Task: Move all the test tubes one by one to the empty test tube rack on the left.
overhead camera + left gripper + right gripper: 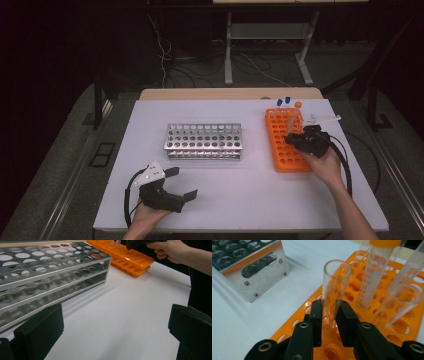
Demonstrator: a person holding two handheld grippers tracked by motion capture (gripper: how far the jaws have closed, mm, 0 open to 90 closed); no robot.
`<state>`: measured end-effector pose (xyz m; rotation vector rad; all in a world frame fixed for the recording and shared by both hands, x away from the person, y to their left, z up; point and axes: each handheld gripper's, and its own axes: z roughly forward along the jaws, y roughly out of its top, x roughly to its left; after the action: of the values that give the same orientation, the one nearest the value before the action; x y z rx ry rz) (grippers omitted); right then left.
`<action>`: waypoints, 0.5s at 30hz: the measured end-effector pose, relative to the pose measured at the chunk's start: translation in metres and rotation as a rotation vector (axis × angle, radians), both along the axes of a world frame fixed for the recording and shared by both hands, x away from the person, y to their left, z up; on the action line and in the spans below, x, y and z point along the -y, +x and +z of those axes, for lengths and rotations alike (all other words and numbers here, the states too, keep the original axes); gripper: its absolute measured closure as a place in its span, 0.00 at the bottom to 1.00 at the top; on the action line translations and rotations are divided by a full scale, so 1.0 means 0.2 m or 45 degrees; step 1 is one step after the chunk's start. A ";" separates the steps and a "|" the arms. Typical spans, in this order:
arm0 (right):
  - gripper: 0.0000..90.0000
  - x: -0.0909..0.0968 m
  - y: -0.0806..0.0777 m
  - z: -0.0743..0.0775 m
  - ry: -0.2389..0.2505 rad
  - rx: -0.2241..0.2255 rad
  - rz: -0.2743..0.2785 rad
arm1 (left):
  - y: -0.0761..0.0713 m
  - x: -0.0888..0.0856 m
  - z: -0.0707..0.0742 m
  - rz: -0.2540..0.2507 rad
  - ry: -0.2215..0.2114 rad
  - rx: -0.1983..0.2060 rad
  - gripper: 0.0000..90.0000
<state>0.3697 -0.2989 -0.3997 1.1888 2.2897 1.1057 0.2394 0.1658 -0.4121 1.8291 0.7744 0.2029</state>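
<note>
Right gripper point(329, 315) is clamped on an uncapped clear tube point(333, 287), its two black pads pressing the glass from both sides while the tube stands upright in a hole of the orange rack point(310, 306). Just behind this tube, in the same rack, there is a taller tube with an orange cap point(374, 270) and printed marks along its side, and two more clear tubes stand just beside it on the far side, so the held tube has close neighbours. From above, the orange rack point(280, 150) sits at the right part of the white tabletop point(240, 190), with two blue-capped tubes point(283, 102) at its far end. A metal rack point(204, 141) with many round holes stands in the middle of the tabletop, well apart from the orange one, and its holes look empty. Left gripper point(183, 183) rests near the front left edge with its jaws wide apart and nothing between them; in its own view the metal rack point(50, 272) is just beside one jaw.
</note>
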 end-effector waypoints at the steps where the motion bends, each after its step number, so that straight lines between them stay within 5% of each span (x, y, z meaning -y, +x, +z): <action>1: 0.83 0.00 -0.01 0.01 0.005 0.003 -0.004 | 0.00 0.00 0.00 0.003 0.000 0.002 0.00; 15: 0.83 0.04 -0.09 0.17 0.053 0.003 0.053 | 0.01 -0.02 0.04 0.001 0.005 0.001 0.00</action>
<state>0.3519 -0.3070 -0.3662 1.1593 2.3100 1.1742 0.2410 0.1692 -0.4040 1.8323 0.7748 0.2056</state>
